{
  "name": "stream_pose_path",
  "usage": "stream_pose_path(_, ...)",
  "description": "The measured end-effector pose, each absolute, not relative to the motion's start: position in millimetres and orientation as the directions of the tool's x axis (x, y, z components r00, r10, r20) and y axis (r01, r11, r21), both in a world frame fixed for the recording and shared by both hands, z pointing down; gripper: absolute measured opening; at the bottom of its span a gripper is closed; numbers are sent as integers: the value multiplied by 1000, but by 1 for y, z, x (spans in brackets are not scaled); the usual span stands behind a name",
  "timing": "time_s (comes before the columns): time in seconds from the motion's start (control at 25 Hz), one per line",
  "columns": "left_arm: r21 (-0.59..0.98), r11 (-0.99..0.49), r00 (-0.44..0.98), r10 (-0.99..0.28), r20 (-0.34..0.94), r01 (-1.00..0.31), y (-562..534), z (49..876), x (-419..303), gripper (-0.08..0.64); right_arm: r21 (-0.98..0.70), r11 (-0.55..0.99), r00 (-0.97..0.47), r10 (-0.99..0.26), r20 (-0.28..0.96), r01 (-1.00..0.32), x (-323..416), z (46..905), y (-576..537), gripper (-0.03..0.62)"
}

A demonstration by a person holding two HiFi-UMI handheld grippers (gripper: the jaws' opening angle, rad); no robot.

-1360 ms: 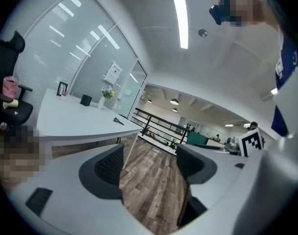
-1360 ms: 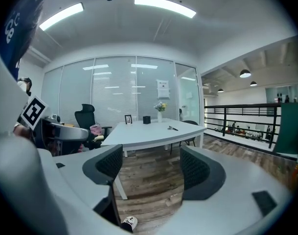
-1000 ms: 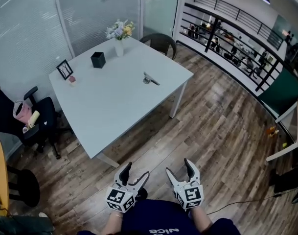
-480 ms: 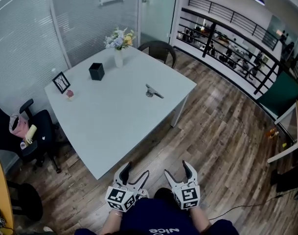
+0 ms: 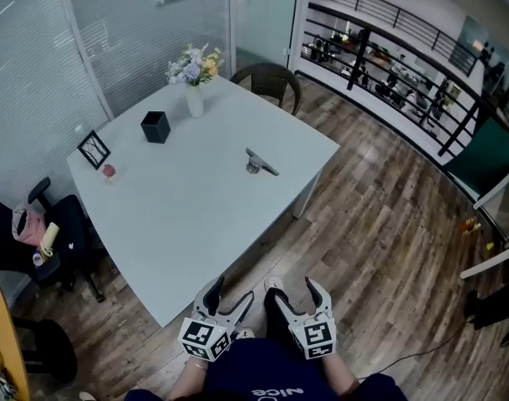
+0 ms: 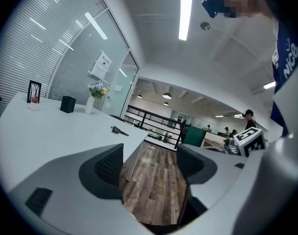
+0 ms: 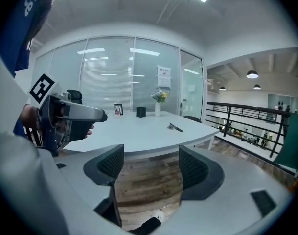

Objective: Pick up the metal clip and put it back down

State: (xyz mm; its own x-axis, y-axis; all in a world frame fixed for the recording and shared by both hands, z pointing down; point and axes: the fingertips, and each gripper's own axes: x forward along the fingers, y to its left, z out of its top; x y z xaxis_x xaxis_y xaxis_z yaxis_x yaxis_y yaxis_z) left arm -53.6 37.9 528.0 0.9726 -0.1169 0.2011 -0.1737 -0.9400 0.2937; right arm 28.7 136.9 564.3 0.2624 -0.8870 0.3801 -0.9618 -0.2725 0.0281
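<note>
The metal clip (image 5: 259, 164) lies on the white table (image 5: 195, 215), toward its far right side; it also shows small in the left gripper view as the clip (image 6: 119, 130) and in the right gripper view as the clip (image 7: 175, 128). Both grippers hang low, close to the person's body, short of the table's near corner. My left gripper (image 5: 230, 296) stands open with nothing between its jaws. My right gripper (image 5: 290, 288) is open and empty too. The clip is far ahead of both.
On the table's far side stand a black box (image 5: 155, 127), a vase of flowers (image 5: 193, 78) and a small picture frame (image 5: 93, 149). A chair (image 5: 271, 82) sits behind the table, an office chair (image 5: 45, 241) at its left. Wooden floor (image 5: 379, 224) spreads to the right, with a railing (image 5: 388, 65) beyond.
The view has shifted forward toward the table, which now sits lower and nearer in the head view. Both grippers stay open and held low, slightly closer to the table's corner.
</note>
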Motion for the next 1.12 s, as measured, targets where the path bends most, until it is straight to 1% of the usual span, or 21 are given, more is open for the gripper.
stream_pose_path(0.2, 277, -933, 962, -175, 208, -229, 1, 525, -14, 336, 10, -218, 206, -907, 368, -976, 79, 563, 91, 344)
stream_pose_path(0.4, 262, -929, 951, -201, 234, -261, -27, 527, 28, 336, -14, -155, 137, -909, 394, -988, 127, 572, 50, 342)
stream_pose_path(0.56, 266, -906, 932, -265, 249, -328, -53, 529, 58, 335, -13, -89, 77, -921, 381, -996, 157, 567, 17, 339)
stream_pose_path(0.72, 258, -899, 922, -289, 259, -355, -71, 531, 92, 335, -11, -42, 35, -928, 370, -999, 193, 562, -9, 339)
stream_pose_path(0.96, 257, -869, 899, -371, 232, -424, -96, 529, 137, 334, -9, 7, -10, -933, 359, -1000, 243, 560, -30, 339)
stream_pose_path(1.12, 255, -850, 883, -412, 225, -461, -110, 529, 152, 336, -6, 40, -39, -933, 358, -999, 263, 560, -45, 337)
